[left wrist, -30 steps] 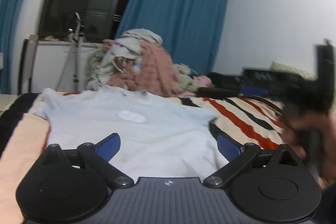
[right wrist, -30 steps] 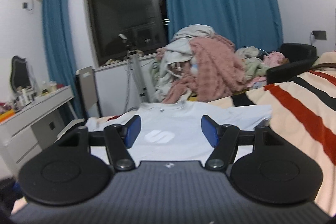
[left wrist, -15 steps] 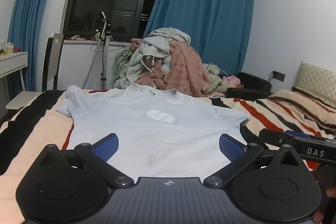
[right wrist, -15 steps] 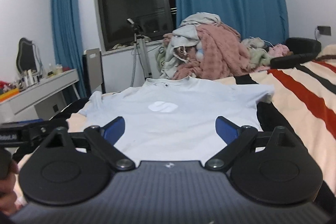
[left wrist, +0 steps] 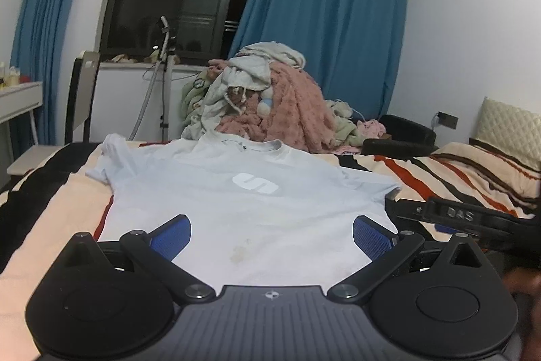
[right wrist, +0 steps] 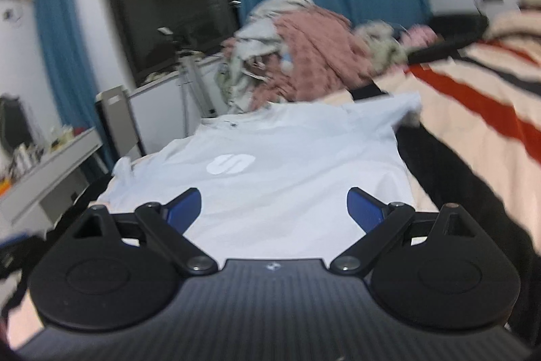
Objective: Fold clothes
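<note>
A pale blue T-shirt (left wrist: 243, 208) lies spread face up on the striped bed (left wrist: 466, 171), collar toward the heap of laundry (left wrist: 270, 104) by the window, hem nearest the two tools; the left claw (left wrist: 272, 234) stands wide open over the hem with nothing between its pads; the right claw (right wrist: 274, 203) is likewise wide open and empty, its jaws having just been opening. The shirt looks light, limp and easily rucked, so I'd judge it best pinched at the hem corners or the shoulders, never mid-panel. The left view is sharp and shows a faint stain near the hem and the crumpled left sleeve; the right view is blurred, yet shows the counter (right wrist: 50, 164) of bottles at the wall.
</note>
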Action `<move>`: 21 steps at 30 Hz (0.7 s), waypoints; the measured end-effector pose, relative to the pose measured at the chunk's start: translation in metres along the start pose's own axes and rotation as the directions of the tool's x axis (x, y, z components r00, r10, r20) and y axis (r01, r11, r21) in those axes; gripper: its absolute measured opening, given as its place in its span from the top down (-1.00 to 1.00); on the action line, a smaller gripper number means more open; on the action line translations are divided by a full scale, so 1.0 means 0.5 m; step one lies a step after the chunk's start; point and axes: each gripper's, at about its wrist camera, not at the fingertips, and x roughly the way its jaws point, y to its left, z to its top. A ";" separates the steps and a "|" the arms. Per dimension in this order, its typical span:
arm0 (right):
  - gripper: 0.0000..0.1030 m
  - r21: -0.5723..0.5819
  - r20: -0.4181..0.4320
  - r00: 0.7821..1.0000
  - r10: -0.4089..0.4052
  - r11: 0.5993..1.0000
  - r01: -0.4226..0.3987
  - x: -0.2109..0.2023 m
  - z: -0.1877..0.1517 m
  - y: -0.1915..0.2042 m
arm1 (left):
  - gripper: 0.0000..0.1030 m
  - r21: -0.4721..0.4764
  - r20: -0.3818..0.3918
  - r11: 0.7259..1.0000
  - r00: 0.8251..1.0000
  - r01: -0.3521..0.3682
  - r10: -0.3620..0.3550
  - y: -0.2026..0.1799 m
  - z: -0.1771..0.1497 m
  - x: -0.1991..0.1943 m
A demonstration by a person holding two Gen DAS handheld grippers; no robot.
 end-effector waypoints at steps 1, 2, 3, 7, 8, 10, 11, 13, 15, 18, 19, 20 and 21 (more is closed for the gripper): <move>-0.83 0.020 -0.012 1.000 -0.015 1.000 0.015 0.019 0.004 -0.010 | -0.99 -0.012 -0.006 1.000 1.000 -0.007 0.007 0.004 0.000 0.002; -0.83 0.023 -0.022 0.999 -0.031 0.999 0.032 0.041 0.008 -0.019 | -0.99 -0.023 -0.012 1.000 1.000 -0.014 0.014 0.008 0.001 0.004; -0.83 0.026 -0.032 0.998 -0.047 0.999 0.048 0.063 0.012 -0.027 | -0.99 -0.034 -0.020 0.999 1.000 -0.025 0.024 0.012 0.000 0.007; -0.83 0.081 -0.103 0.995 -0.019 0.996 0.028 0.178 0.023 -0.086 | -0.99 -0.083 -0.050 0.995 0.997 -0.054 0.050 0.027 -0.002 0.019; -0.83 0.104 -0.098 0.995 -0.027 0.994 0.038 0.206 0.024 -0.105 | -0.99 -0.094 -0.058 0.994 0.997 -0.060 0.054 0.031 -0.003 0.023; -0.83 0.178 -0.085 0.996 -0.040 0.982 0.055 0.260 0.027 -0.150 | -0.99 -0.105 -0.073 0.992 0.996 -0.064 0.056 0.037 -0.008 0.030; -0.83 0.228 -0.077 0.996 -0.046 0.972 0.062 0.286 0.029 -0.175 | -0.99 -0.107 -0.080 0.992 0.995 -0.066 0.057 0.038 -0.011 0.035; -0.82 0.362 -0.038 0.998 -0.049 0.930 0.059 0.331 0.031 -0.235 | -0.99 -0.083 -0.093 0.994 0.994 -0.067 0.059 0.033 -0.018 0.049; -0.82 0.481 0.013 0.999 -0.050 0.876 0.037 0.367 0.032 -0.296 | -0.99 -0.064 -0.106 0.996 0.993 -0.066 0.059 0.029 -0.024 0.064; -0.82 0.534 0.063 0.995 -0.073 0.845 0.028 0.420 0.045 -0.366 | -0.99 -0.093 -0.109 0.995 0.993 -0.043 0.033 0.028 -0.023 0.092; -0.83 0.533 0.077 0.994 -0.078 0.846 0.025 0.438 0.050 -0.385 | -0.99 -0.105 -0.106 0.994 0.994 -0.034 0.023 0.028 -0.021 0.103; -0.83 0.532 0.087 0.994 -0.072 0.846 0.015 0.458 0.056 -0.403 | -0.99 -0.113 -0.102 0.993 0.995 -0.028 0.017 0.027 -0.020 0.115; -0.83 0.530 0.095 0.993 -0.063 0.848 0.003 0.477 0.060 -0.417 | -0.99 -0.114 -0.098 0.993 0.995 -0.022 0.011 0.026 -0.018 0.131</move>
